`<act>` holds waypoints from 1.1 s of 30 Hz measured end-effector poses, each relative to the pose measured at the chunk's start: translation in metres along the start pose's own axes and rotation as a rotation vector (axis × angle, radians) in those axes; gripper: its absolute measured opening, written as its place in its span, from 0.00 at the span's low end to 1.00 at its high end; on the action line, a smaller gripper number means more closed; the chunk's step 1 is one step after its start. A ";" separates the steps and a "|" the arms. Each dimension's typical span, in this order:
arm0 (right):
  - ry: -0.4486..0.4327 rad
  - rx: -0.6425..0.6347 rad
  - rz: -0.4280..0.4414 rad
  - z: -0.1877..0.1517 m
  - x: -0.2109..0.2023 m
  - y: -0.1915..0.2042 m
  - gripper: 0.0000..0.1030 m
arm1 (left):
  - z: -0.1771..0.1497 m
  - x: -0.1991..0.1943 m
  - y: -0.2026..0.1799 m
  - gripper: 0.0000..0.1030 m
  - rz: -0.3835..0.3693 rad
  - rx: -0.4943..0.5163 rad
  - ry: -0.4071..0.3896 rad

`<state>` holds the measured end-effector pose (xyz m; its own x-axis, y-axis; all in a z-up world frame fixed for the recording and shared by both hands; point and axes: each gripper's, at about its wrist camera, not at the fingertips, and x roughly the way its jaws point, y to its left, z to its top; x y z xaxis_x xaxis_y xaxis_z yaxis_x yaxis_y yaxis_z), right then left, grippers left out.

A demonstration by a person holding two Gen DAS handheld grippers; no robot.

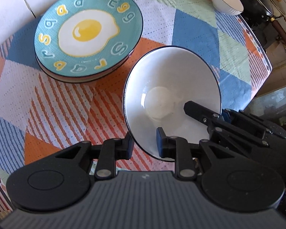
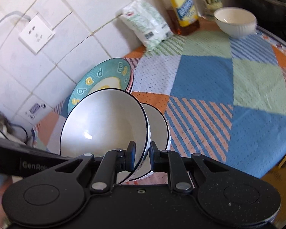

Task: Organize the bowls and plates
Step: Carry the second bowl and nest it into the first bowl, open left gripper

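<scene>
A white bowl (image 1: 171, 87) with a dark rim hangs tilted above the patchwork tablecloth, and both grippers pinch its rim. My left gripper (image 1: 145, 145) is shut on its near edge. My right gripper (image 1: 206, 108) clamps the right edge, one finger inside the bowl. In the right wrist view my right gripper (image 2: 143, 150) is shut on this bowl (image 2: 104, 122). A second matching bowl (image 2: 158, 126) sits just behind and below it; whether the two touch I cannot tell. A teal fried-egg plate (image 1: 87, 32) (image 2: 97, 80) tops a short stack by the tiled wall.
A small white ribbed bowl (image 1: 226, 0) (image 2: 236, 22) stands at the far edge beside a dark wok (image 1: 261, 2). A white bag (image 2: 145, 24) and an amber bottle (image 2: 183, 9) stand against the wall. The left gripper's housing (image 2: 19, 162) is at the lower left.
</scene>
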<state>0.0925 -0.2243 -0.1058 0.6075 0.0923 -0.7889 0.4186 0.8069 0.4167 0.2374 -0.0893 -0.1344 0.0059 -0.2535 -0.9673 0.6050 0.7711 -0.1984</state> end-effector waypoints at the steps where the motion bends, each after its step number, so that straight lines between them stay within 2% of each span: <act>1: -0.001 -0.012 -0.004 0.000 0.001 0.001 0.18 | 0.001 0.001 0.001 0.21 -0.002 0.004 0.005; 5: 0.013 -0.025 -0.023 0.001 0.008 0.001 0.18 | 0.005 0.007 0.002 0.21 -0.009 0.014 0.029; 15: -0.019 -0.319 -0.201 -0.001 0.014 0.034 0.20 | 0.010 0.014 0.007 0.23 -0.018 0.012 0.035; 20: -0.070 -0.306 -0.213 -0.006 0.017 0.032 0.22 | 0.011 0.011 0.003 0.24 0.005 0.028 0.020; 27: -0.143 -0.333 -0.247 -0.012 0.012 0.039 0.23 | 0.005 -0.002 -0.002 0.33 0.037 0.063 -0.029; 29: -0.156 -0.346 -0.282 -0.014 0.011 0.039 0.27 | 0.003 -0.006 -0.004 0.33 0.044 0.074 -0.048; 33: -0.162 -0.332 -0.264 -0.015 0.008 0.036 0.28 | -0.001 -0.015 -0.008 0.33 0.050 0.088 -0.080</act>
<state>0.1027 -0.1858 -0.1034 0.6179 -0.2134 -0.7568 0.3508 0.9362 0.0224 0.2316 -0.0908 -0.1186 0.0996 -0.2649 -0.9591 0.6700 0.7305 -0.1321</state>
